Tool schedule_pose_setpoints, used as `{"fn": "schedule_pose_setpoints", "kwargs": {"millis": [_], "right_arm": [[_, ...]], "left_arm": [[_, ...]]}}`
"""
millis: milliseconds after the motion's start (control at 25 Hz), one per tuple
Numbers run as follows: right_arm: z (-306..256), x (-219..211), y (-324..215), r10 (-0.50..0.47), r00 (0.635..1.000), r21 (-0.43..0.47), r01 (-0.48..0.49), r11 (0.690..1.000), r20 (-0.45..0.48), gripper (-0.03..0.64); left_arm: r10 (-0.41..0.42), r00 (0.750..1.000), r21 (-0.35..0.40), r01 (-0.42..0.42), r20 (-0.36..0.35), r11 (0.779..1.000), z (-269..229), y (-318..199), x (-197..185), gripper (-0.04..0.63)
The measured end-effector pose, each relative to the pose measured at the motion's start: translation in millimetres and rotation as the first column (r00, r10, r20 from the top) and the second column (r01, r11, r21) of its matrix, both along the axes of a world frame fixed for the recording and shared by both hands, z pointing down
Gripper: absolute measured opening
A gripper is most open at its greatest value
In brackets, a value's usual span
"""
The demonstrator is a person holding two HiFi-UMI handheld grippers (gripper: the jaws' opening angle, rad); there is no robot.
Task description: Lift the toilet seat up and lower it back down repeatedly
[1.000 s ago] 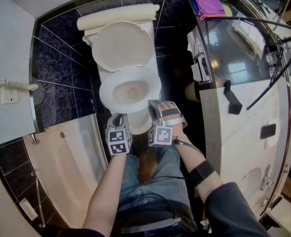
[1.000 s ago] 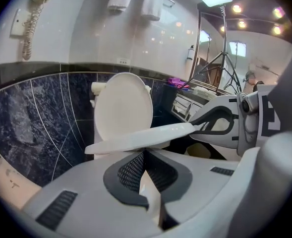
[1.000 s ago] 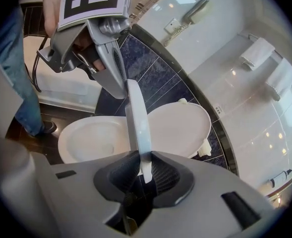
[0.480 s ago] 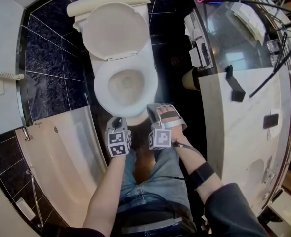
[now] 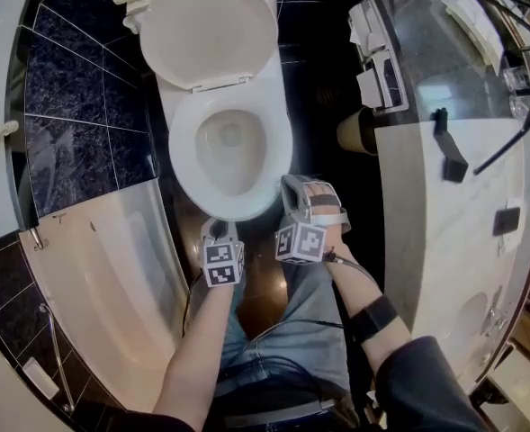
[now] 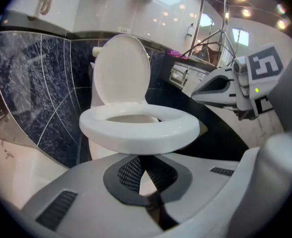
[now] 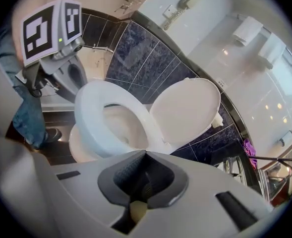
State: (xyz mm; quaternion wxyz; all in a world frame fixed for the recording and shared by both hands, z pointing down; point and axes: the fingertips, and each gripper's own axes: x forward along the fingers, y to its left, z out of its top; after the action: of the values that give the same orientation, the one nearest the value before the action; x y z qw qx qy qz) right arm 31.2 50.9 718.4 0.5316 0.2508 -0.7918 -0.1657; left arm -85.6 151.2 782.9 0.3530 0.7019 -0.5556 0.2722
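The white toilet seat [image 5: 182,151] lies flat on the bowl, and the lid [image 5: 209,30] stands up against the tank. My left gripper [image 5: 214,229] sits just before the bowl's front rim, shut, its pads meeting with nothing in them. In the left gripper view the seat [image 6: 136,130] hangs right above the touching fingertips [image 6: 145,158]. My right gripper [image 5: 293,193] is at the bowl's front right. Its jaws have just been closing and meet [image 7: 146,156] with nothing between them. The seat [image 7: 88,118] lies ahead and to the left of them.
A cream bathtub [image 5: 112,277] runs along the left and a marble vanity [image 5: 444,223] along the right. A toilet paper roll [image 5: 354,131] hangs on the vanity's side. The person's legs in jeans [image 5: 291,331] stand between both, on the dark floor.
Both grippers have sunk lower in front of the bowl. The head view has tilted, so the toilet now sits higher in the picture. The seat has stayed down.
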Motion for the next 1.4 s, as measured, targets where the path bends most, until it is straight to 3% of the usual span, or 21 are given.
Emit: {"fn": "schedule_pose_setpoints", "kwargs": {"millis": [440,600,800,1120,1400], "right_arm": [[66.2,13.3,-19.8,0.102,0.995,-0.027,-0.102,0.994,0.021,0.018],[80.7,12.7,-16.1,0.122,0.992,-0.042,-0.121,0.992,0.021,0.018],[86.4,7.4,-10.9,0.134,0.991,-0.057,-0.132,0.990,0.023,0.018],[57.5,0.2,-17.1,0.147,0.988,-0.055,-0.145,0.988,0.043,0.018],[-43.8,-8.7,-21.6,0.209,0.970,-0.063,-0.203,0.977,0.126,0.020]], "left_arm": [[0.077,0.997,-0.129,-0.075,0.005,0.989,102.7,41.3,15.9,0.000],[0.109,0.994,-0.204,-0.107,-0.003,0.973,133.4,54.2,18.6,0.000],[0.092,0.996,-0.301,-0.088,-0.002,0.950,148.7,73.8,13.3,0.000],[0.101,0.995,-0.241,-0.092,0.024,0.966,103.2,59.5,0.9,0.000],[0.100,0.994,-0.057,-0.097,0.046,0.994,-45.3,1.6,-19.0,0.000]]}}
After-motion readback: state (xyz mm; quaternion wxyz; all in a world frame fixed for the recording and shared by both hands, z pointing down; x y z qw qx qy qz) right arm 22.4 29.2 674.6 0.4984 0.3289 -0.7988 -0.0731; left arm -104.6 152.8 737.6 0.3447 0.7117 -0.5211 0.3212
